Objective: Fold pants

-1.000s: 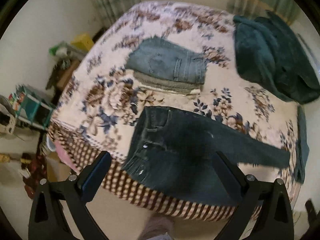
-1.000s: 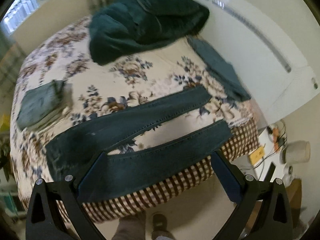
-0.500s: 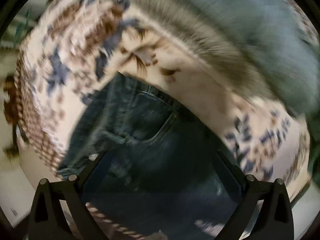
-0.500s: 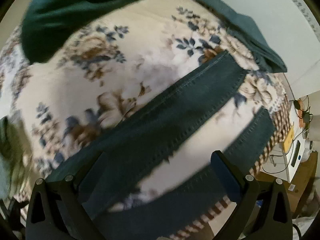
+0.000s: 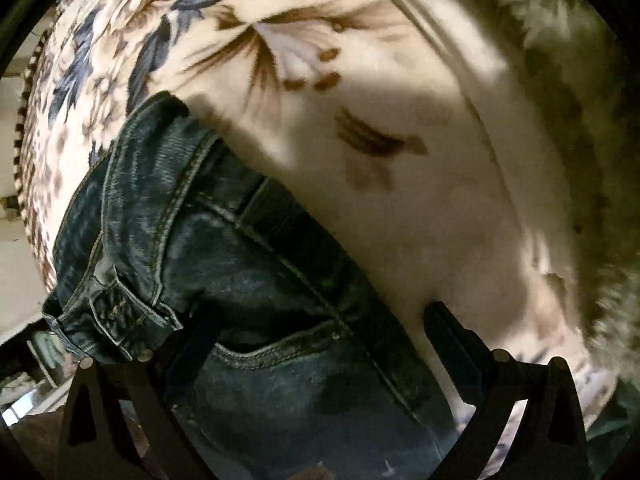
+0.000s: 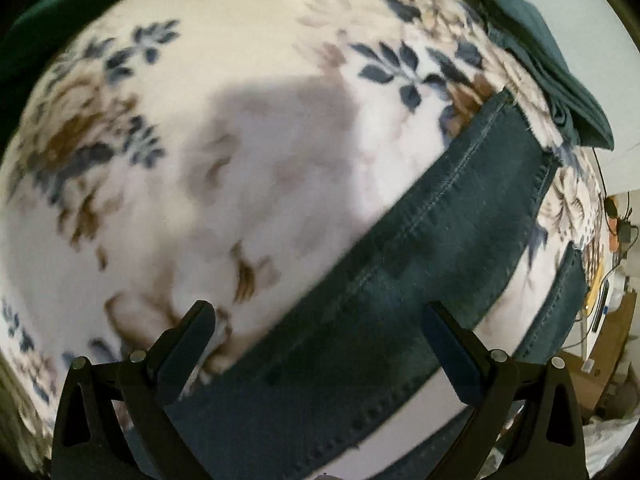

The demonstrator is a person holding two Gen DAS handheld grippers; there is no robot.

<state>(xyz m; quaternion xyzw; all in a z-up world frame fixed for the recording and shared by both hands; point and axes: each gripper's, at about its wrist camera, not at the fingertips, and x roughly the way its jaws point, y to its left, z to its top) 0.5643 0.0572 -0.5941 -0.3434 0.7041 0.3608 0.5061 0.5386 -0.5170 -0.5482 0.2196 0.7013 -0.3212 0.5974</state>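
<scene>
Dark blue jeans lie spread on a floral bedspread [image 5: 360, 128]. In the left wrist view the waistband and front pocket [image 5: 224, 248] fill the lower left, close under my left gripper [image 5: 320, 344], which is open over the far edge of the waist. In the right wrist view the far leg [image 6: 420, 248] runs diagonally up to its hem at the right, and the near leg [image 6: 560, 312] shows at the lower right. My right gripper [image 6: 320, 344] is open just above the far leg, its left finger over the bedspread [image 6: 240, 160].
A grey fuzzy garment [image 5: 580, 100] lies at the upper right of the left wrist view. A dark green blanket [image 6: 552, 40] lies along the bed's far right corner, with a cluttered floor [image 6: 612, 300] beyond the bed's edge.
Both grippers have dropped from well above the bed to close over the jeans: the left to the waistband, the right to the far leg. Both stayed open.
</scene>
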